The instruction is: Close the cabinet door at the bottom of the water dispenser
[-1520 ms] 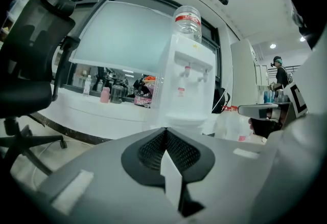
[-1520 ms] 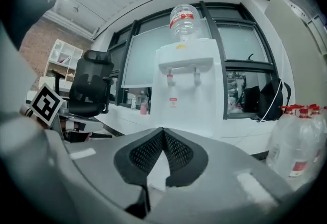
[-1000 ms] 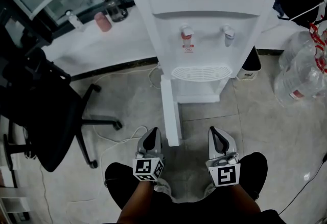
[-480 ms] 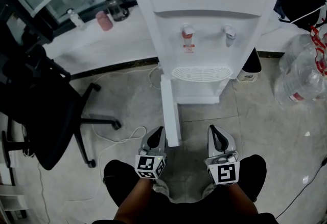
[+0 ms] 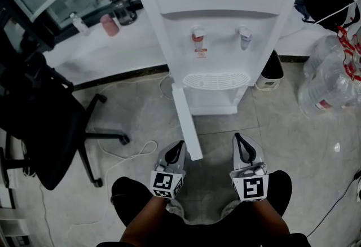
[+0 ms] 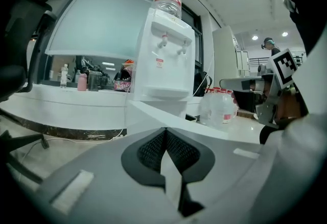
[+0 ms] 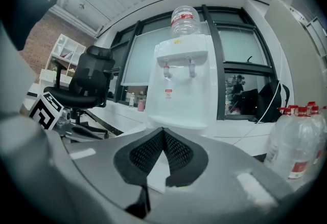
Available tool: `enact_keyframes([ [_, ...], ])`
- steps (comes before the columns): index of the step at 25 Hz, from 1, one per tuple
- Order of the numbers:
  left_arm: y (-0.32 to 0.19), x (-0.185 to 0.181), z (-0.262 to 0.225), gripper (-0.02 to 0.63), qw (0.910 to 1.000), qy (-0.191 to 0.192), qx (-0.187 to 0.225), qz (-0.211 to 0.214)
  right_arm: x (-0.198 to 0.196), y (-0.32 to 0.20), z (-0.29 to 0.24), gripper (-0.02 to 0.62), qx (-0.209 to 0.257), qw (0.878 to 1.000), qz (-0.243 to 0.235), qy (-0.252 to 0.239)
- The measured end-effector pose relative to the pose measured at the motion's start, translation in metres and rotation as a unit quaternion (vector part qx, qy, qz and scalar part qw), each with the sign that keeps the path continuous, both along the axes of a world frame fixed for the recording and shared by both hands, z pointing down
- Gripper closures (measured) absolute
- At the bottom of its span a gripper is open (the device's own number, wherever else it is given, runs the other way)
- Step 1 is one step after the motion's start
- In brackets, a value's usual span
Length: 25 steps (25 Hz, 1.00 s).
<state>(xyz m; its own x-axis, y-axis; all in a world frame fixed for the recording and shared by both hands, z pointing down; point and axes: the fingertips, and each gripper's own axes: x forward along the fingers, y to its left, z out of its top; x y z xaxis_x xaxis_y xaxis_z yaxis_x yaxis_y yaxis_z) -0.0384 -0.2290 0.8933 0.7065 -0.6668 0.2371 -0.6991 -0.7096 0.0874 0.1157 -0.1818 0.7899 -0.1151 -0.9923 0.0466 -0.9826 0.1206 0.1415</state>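
Note:
The white water dispenser [image 5: 217, 26] stands at the top middle of the head view. Its bottom cabinet door [image 5: 187, 124] hangs open, a narrow white panel seen edge-on that reaches out over the floor toward me. My left gripper [image 5: 179, 146] is shut and sits just left of the door's free end; I cannot tell if they touch. My right gripper [image 5: 240, 140] is also shut and hovers to the right of the door, apart from it. The left gripper view shows the dispenser [image 6: 166, 59] ahead and the door [image 6: 153, 115] just beyond the closed tips.
A black office chair [image 5: 39, 122] stands on the left, with a white cable [image 5: 132, 153] on the floor beside it. Large water bottles [image 5: 330, 79] lie at the right. A dark bin [image 5: 272, 71] sits beside the dispenser. My knees [image 5: 132, 195] are at the bottom.
My left gripper has shifted right, up to the door's free end. That end now slants a little to the right. The right gripper has hardly moved.

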Motion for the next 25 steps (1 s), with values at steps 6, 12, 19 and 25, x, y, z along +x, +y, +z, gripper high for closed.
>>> enact_keyframes([
  [6,0.005,0.021,0.000,0.588,0.9997,0.002,0.001,0.023,0.023,-0.001,-0.002,0.592,0.002,1.000,0.014,0.014],
  [12,0.001,0.047,-0.002,0.588,0.9983,-0.007,0.028,0.051,0.036,-0.001,0.012,0.592,-0.011,0.999,0.024,0.017],
  [19,-0.004,0.070,-0.004,0.588,0.9940,-0.031,0.071,0.077,0.056,0.002,0.025,0.592,-0.021,0.999,0.046,0.010],
  [25,-0.006,0.086,-0.002,0.587,0.9938,-0.024,0.060,0.090,0.075,0.009,0.035,0.592,-0.028,0.997,0.068,-0.012],
])
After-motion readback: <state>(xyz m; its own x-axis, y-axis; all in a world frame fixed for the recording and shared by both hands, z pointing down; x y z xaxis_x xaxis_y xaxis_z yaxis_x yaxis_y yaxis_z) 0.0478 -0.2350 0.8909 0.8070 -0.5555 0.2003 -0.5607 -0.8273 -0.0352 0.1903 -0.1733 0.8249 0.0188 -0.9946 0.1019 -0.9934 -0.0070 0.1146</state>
